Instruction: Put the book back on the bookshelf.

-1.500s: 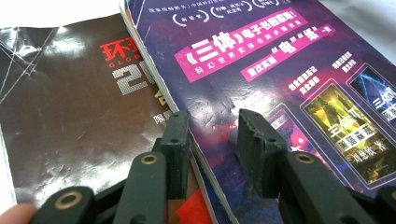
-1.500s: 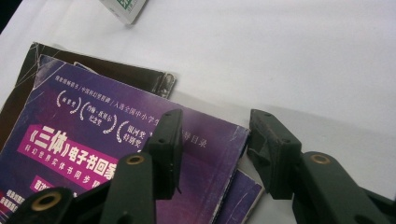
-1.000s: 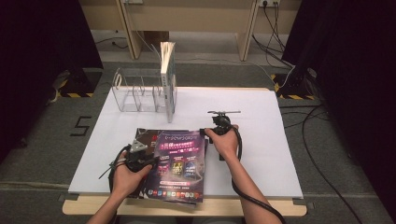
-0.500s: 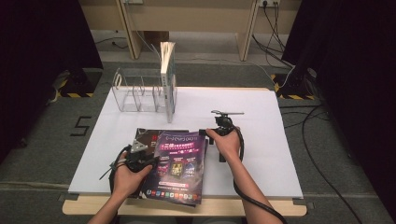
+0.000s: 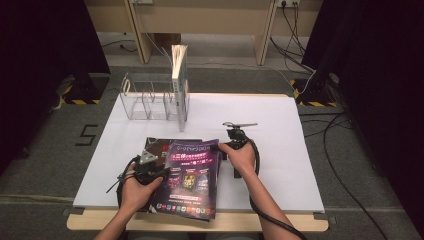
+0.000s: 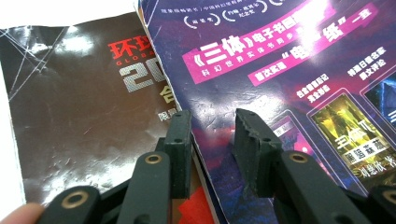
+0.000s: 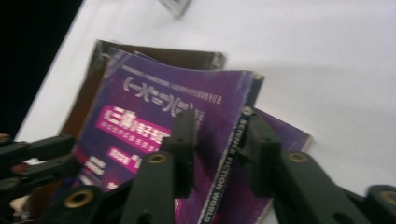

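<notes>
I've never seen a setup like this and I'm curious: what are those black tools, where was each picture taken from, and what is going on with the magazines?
A person sits at a white table and holds a hand-operated black two-jaw tool in each hand: the left gripper and the right gripper. One picture looks down from above the person's side of the table. The other two come from small cameras riding on each gripper, looking along its jaws.

On the table lie a glossy purple magazine on top of a dark brown magazine, which peeks out at its left. Farther back stands a clear plastic file rack with one upright book in it.

The left gripper straddles the purple magazine's left edge. The right gripper's jaws have just been closing around its spine. Whether either one grips firmly, I cannot tell.
</notes>
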Demonstrator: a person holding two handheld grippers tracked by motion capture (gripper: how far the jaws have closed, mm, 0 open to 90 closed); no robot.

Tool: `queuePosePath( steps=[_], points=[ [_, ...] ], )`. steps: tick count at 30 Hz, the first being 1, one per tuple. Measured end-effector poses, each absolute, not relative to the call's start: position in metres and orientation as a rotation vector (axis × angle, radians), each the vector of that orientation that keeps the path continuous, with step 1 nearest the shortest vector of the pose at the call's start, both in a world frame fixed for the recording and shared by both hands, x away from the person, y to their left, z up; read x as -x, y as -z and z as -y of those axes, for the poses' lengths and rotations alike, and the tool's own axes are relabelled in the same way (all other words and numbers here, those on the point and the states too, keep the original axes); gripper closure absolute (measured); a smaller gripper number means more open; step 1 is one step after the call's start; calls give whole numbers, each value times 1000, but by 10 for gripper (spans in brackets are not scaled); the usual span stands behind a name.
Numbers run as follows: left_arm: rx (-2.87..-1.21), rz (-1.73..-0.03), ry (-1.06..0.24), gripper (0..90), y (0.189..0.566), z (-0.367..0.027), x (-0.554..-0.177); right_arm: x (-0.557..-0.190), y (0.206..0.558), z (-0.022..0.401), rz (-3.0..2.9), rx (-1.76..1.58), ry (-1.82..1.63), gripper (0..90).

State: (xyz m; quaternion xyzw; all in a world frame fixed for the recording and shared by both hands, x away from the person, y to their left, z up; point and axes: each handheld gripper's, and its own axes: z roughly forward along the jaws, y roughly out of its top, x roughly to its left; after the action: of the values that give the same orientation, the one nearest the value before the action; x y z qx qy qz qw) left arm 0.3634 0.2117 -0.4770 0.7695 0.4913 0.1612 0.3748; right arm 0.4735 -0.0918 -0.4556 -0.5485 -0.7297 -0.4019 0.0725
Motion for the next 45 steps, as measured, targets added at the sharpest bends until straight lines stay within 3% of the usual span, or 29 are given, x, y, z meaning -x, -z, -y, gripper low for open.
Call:
queuePosePath(
  steps=[3, 14, 45],
  points=[
    [-1964, -1260, -408, 667, 477, -213, -363, -473, 443, 89, 2190, 1607, 1232, 784],
    [-1958, -1262, -410, 657, 475, -216, -363, -463, 416, 73, 2208, 1583, 1288, 820],
    [-1746, -1255, -515, 624, 418, -250, -354, -451, 336, 21, 2395, 1451, 1652, 845]
  ],
)
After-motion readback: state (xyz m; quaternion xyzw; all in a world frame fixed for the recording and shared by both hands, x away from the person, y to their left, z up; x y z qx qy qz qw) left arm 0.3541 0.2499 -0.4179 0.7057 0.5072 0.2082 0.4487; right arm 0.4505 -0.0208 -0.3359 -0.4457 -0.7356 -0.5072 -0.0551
